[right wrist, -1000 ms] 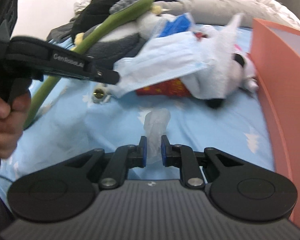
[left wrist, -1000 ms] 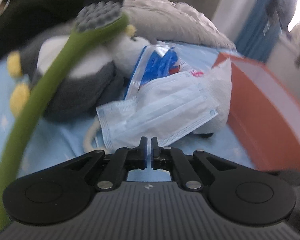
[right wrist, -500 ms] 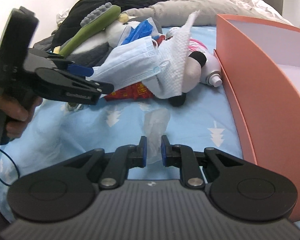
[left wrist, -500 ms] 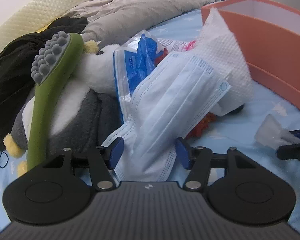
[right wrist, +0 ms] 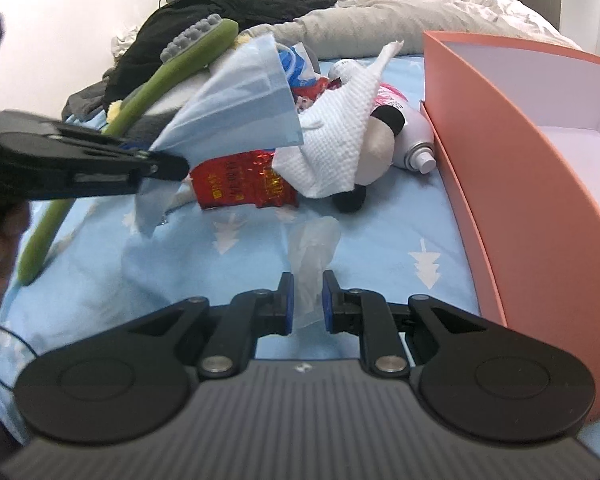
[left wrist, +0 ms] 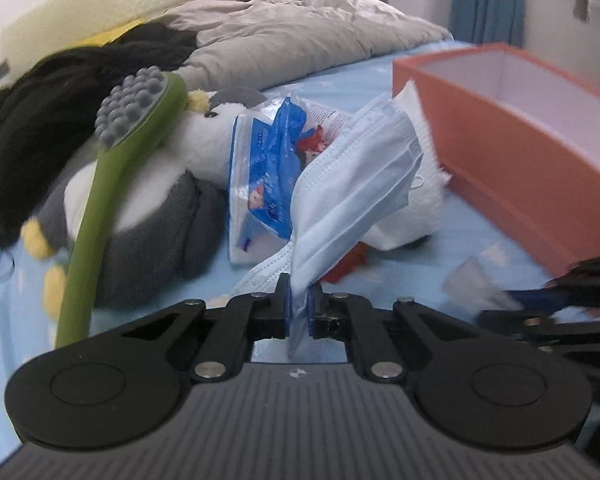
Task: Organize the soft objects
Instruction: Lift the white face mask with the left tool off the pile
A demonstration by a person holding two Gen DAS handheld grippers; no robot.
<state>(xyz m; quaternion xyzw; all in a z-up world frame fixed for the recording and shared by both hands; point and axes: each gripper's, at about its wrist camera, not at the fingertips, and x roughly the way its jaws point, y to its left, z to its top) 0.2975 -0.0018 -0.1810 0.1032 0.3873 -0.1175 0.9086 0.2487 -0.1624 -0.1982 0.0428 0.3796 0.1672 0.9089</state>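
Observation:
My left gripper is shut on a corner of a pale blue face mask, which rises crumpled from the pile. The right wrist view shows that left gripper at the left, with the mask fanning up from it. My right gripper is shut on a piece of crumpled clear plastic film above the blue sheet. A grey and white penguin plush lies behind the mask, with a green long-handled massage brush across it.
An open orange box stands along the right. The pile also holds a white paper towel, a red foil packet, a spray bottle, a blue plastic bag and black clothing. A grey duvet lies behind.
My left gripper opened around the mask's lower corner, then shut on it and pulled it up out of the pile. The right gripper kept its hold on the clear plastic and shifted slightly.

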